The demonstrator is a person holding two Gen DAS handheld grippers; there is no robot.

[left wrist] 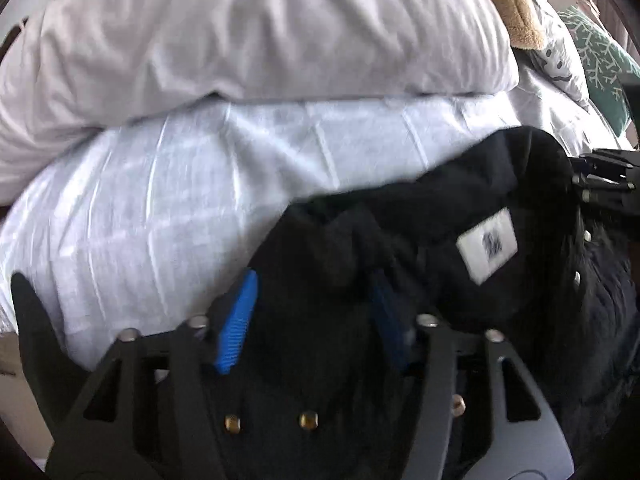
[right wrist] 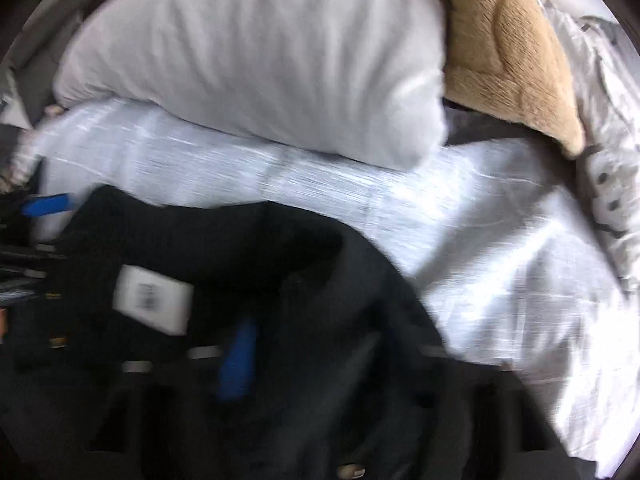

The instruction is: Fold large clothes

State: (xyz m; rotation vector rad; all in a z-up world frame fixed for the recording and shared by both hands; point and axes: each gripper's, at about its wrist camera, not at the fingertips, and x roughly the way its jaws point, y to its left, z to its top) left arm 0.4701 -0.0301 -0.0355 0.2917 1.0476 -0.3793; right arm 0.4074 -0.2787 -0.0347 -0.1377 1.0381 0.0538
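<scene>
In the left wrist view, the surface was a bed covered with a white sheet (left wrist: 192, 184), creased in straight lines, and a big white pillow (left wrist: 256, 28) lay across its far side. Behind the pillow, at the upper right, there was a tan plush toy (left wrist: 516, 8), and beside it a green cushion with a white branch pattern (left wrist: 600, 56). The black garment (left wrist: 460, 208) lay bunched on the near right part of the sheet, with a white label (left wrist: 486, 244) turned up. The left gripper (left wrist: 310, 292) had its blue pads on both sides of a fold of this garment; the fabric filled the gap, and the jaws seemed closed on it. The right gripper (left wrist: 600, 180) came in from the right edge at the garment's border. In the right wrist view, which was very blurred, the same sheet (right wrist: 500, 240), pillow (right wrist: 256, 60) and plush toy (right wrist: 508, 48) were seen, and some grey spotted bedding (right wrist: 612, 152) at the right. The garment (right wrist: 240, 248) covered the right gripper (right wrist: 304, 344); only one blue pad was visible, so I cannot tell how its jaws stood
</scene>
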